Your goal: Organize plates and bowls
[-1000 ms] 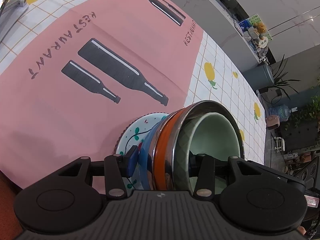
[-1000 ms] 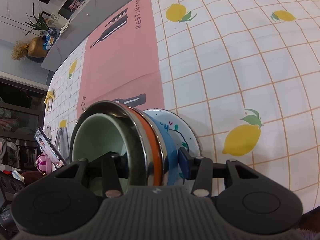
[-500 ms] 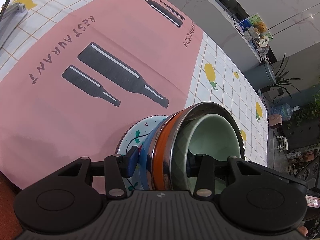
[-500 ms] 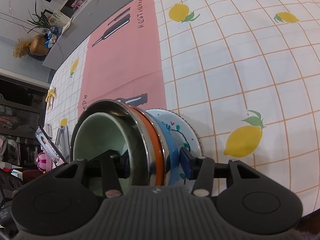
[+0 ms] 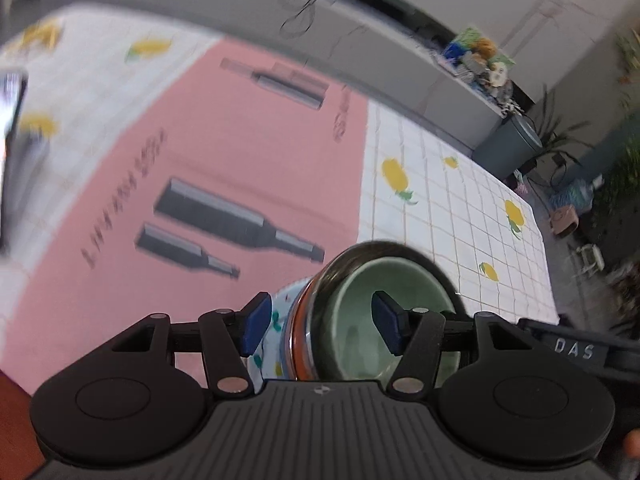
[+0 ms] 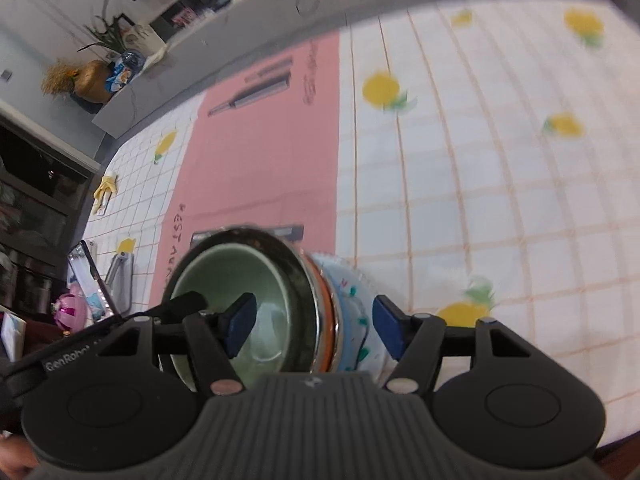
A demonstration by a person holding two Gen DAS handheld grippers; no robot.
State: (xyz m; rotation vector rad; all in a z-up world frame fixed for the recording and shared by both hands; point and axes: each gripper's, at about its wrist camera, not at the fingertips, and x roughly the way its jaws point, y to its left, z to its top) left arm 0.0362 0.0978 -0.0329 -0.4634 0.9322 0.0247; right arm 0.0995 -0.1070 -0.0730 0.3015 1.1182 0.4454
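Observation:
A stack stands on the table: a pale green bowl (image 5: 372, 312) nested in a steel bowl (image 5: 360, 252) with an orange band, on a blue floral plate (image 5: 284, 312). My left gripper (image 5: 320, 324) straddles the stack's near rim, jaws spread and off it, pads (image 5: 256, 320) clear of the plate. In the right wrist view the same green bowl (image 6: 240, 280), steel bowl (image 6: 296, 280) and floral plate (image 6: 352, 296) sit between the open fingers of my right gripper (image 6: 314, 326). The other gripper's tip (image 6: 184, 304) reaches into the bowl.
A pink "restaurant" mat with bottle prints (image 5: 224, 184) lies on a lemon-print checked tablecloth (image 6: 480, 184). A phone on a stand (image 6: 86, 272) sits at the left edge. A grey counter (image 5: 360, 48) runs behind the table.
Both grippers have opened off the stack and pulled back and up. The view is blurred and tilted, showing more of the table and room.

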